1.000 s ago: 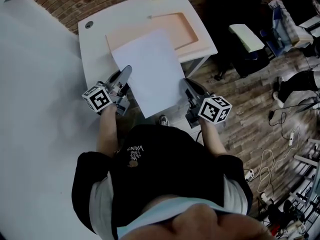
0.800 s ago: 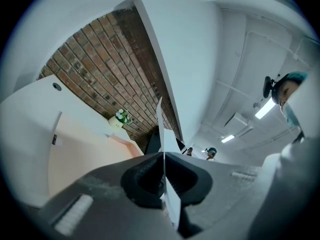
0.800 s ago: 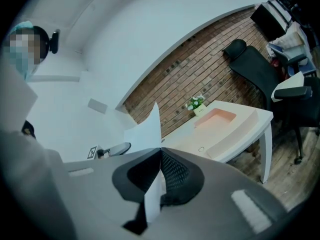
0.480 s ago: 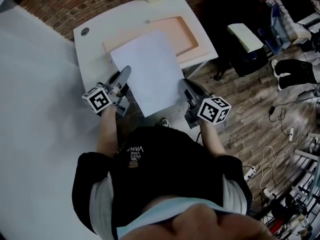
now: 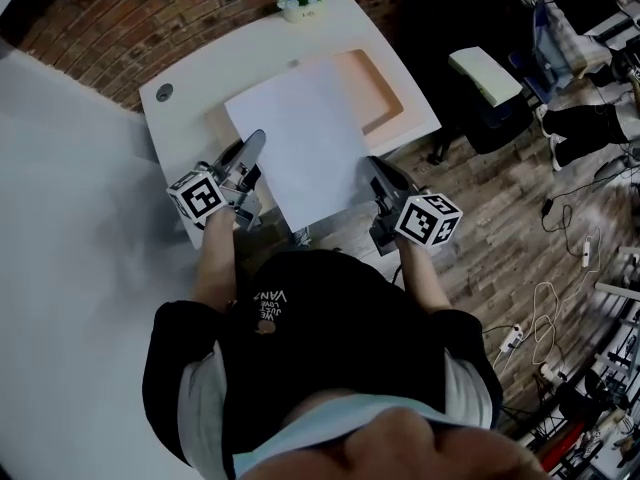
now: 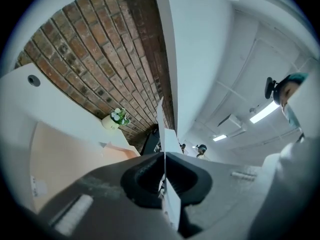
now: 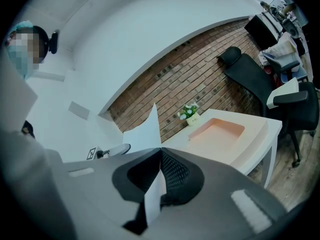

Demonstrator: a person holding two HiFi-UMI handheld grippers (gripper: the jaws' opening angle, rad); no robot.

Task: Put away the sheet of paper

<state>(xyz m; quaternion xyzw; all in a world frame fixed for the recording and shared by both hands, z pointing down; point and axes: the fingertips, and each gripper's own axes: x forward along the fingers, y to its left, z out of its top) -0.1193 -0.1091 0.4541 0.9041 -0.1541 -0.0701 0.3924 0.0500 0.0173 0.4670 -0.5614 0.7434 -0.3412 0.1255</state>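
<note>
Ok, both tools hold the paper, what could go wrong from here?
The sheet of paper hangs only by thin edge pinches of the left tool and right tool: pulling them apart may tear it, closing in may buckle it. It also hides much of the peach tray from the head view, so it could land across the rim.

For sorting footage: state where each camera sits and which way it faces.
Head view: on the head, facing steeply down at the paper over the desk; torso and forearms show.
Left gripper view: on the left gripper, facing the brick wall along jaws shut on paper; person's head shows right.
Right gripper view: on the right gripper, facing the desk; head shows left.
Shared: both gripper views show the plant and tray.
</note>
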